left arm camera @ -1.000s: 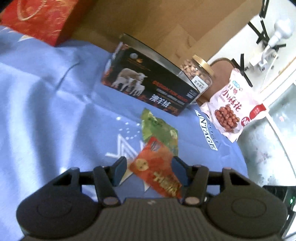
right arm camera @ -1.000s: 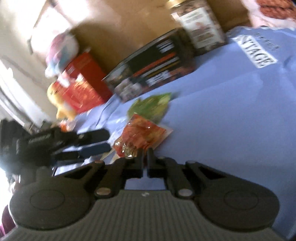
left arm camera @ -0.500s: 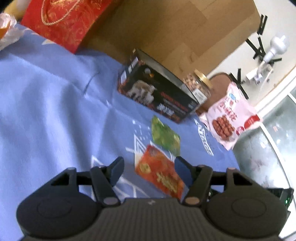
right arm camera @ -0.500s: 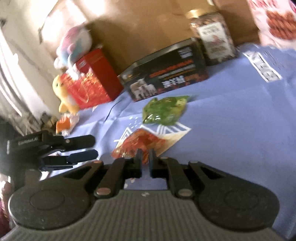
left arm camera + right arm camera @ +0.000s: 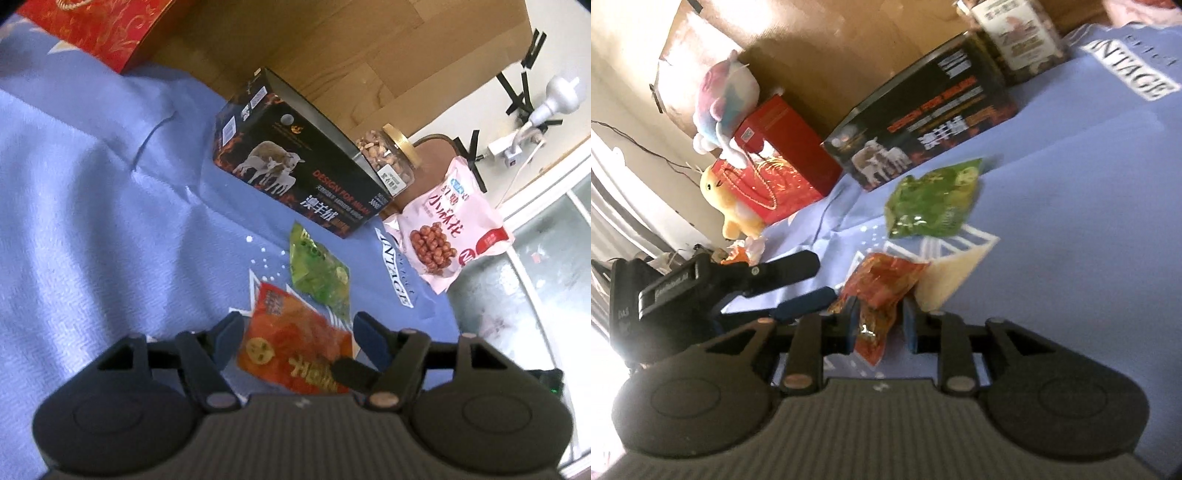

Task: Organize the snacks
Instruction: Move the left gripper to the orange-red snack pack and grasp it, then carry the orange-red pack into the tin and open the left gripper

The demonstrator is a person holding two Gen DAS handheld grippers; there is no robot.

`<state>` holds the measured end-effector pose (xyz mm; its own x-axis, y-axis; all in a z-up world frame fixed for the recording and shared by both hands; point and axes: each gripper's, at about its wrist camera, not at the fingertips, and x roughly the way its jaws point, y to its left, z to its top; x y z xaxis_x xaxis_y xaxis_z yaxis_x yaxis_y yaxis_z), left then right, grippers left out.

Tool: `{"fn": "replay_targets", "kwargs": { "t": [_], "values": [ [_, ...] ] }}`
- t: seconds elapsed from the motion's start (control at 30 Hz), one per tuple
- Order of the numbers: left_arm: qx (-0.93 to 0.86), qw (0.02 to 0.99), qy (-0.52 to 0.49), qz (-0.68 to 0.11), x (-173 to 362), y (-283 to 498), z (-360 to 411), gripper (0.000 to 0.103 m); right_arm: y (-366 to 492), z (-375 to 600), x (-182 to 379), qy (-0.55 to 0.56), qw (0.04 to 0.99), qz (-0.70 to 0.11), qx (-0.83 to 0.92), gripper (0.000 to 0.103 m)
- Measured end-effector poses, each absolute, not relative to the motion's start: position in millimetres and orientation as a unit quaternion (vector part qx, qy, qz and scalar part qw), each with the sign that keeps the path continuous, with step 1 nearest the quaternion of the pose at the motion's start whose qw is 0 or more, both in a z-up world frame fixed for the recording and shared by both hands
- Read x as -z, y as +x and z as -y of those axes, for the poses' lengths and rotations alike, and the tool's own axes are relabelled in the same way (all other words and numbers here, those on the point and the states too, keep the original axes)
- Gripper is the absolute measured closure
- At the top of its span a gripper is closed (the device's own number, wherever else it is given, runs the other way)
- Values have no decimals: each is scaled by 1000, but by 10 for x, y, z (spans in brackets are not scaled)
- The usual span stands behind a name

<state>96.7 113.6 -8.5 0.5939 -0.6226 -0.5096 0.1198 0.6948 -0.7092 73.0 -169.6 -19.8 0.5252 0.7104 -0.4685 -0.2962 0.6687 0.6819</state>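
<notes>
An orange-red snack packet (image 5: 295, 350) lies on the blue cloth (image 5: 92, 240), with a green snack packet (image 5: 319, 273) just beyond it. My left gripper (image 5: 299, 332) is open, its jaws on either side of the orange packet. My right gripper (image 5: 879, 325) is open, and the near end of the orange packet (image 5: 882, 284) lies between its jaws. The green packet (image 5: 934, 199) lies farther out. The left gripper also shows in the right wrist view (image 5: 809, 280), at the left of the orange packet.
A black box with sheep (image 5: 295, 173) stands behind the packets, a jar of nuts (image 5: 388, 158) and a pink peanut bag (image 5: 450, 225) to its right. A red gift bag (image 5: 775, 173) and plush toys (image 5: 735, 199) stand at the far left. The cloth ends at the right.
My right gripper was shut and has opened around the near end of the orange packet. My left gripper has closed in on the packet, still open.
</notes>
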Motion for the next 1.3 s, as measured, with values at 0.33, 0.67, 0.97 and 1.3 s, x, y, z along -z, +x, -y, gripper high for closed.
{"fn": "replay_targets", "kwargs": {
  "t": [0.33,0.67,0.97,1.3],
  "values": [
    [239,806,-368,-397,110,1010,-1264,25,926,2100,442,436,737,-410,-313,91],
    [282,779,-385,-407,24,1012,-1083,44,899,2325,430,536,663,-376,-362,91],
    [288,827,-305,-374,-497,1317,-882,73,1230,2253,-51,461,732,-340,-368,91],
    [235,889,-210,-331,-909,2271,-645,71,2066,1822,-627,282,871,-255,-311,88]
  ]
}}
